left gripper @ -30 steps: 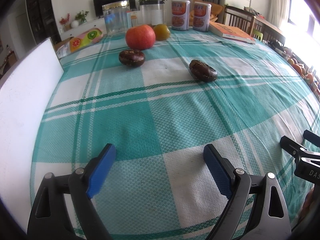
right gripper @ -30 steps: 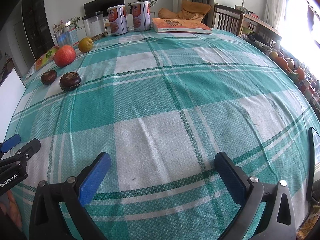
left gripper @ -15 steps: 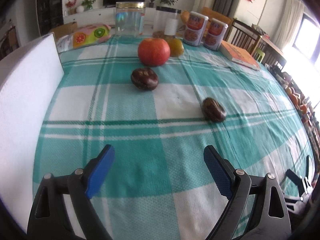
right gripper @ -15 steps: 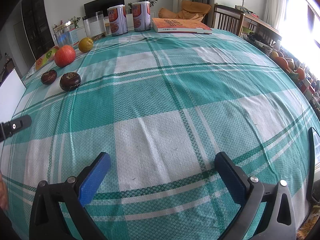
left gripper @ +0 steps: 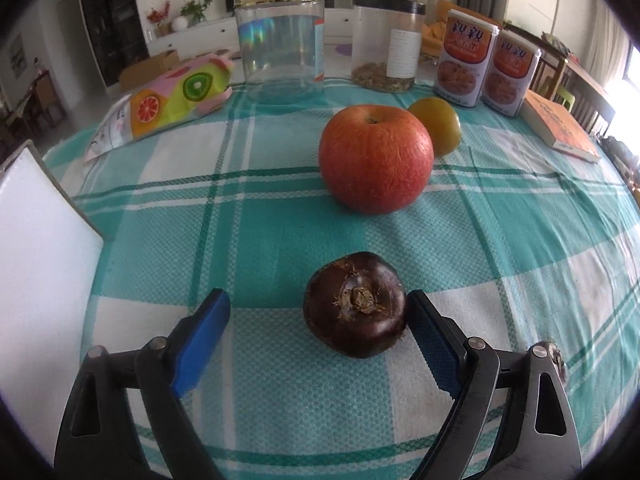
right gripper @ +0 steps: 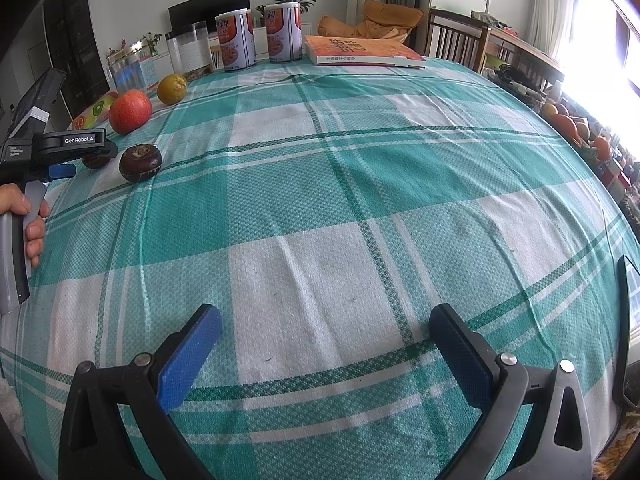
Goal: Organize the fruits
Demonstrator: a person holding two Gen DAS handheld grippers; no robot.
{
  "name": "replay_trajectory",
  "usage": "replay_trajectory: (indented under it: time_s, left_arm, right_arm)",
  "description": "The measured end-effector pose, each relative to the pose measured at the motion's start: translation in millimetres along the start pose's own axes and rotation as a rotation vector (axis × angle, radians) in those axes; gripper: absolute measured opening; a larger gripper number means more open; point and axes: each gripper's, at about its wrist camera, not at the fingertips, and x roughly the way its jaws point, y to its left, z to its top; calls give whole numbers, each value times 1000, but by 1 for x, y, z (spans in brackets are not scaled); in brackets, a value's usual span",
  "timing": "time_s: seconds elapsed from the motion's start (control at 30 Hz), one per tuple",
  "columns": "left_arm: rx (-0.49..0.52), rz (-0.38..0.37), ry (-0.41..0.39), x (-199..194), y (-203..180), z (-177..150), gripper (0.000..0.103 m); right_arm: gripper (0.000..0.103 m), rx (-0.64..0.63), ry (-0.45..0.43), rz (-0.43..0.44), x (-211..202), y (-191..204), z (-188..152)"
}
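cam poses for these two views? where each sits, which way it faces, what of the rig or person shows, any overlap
Left wrist: on the left gripper, low over the tablecloth, facing a dark fruit between its open fingers, with the apple behind.
Right wrist: on the right gripper, open over bare cloth; the left gripper and the person's hand show at left.
Shared: apple, orange, two cans, book.

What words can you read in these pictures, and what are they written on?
"GenRobot.AI": on the left claw's black body, seen from the right wrist.
"亲亲": large characters on the two orange cans.
Small print on that claw's grey tag: too small to read.
Orange book cover: characters too blurred.
White label on the black-lidded jar: too small.
Fruit-print packet: text unreadable.
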Motion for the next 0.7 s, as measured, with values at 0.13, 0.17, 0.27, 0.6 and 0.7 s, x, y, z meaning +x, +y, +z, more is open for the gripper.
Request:
replay_trajectory:
  time_s: [0.13, 0.17, 0.27, 0.6, 0.7]
  left_arm:
    - [35, -2, -44, -8, 4, -5, 48]
    - [38, -11, -38, -11, 6, -5, 48]
    - [38, -17, -19, -26, 10, -15, 48]
    - [19, -87, 50, -111, 20, -114, 48]
    - [24, -86, 47, -112, 21, -138, 48]
  right_arm:
    - [103, 0, 0, 0, 0, 0, 0]
    - [103, 0, 0, 0, 0, 0, 0]
    - [103, 0, 0, 0, 0, 1, 0]
    - [103, 0, 0, 0, 0, 0, 0]
    - [103, 0, 0, 0, 0, 0, 0]
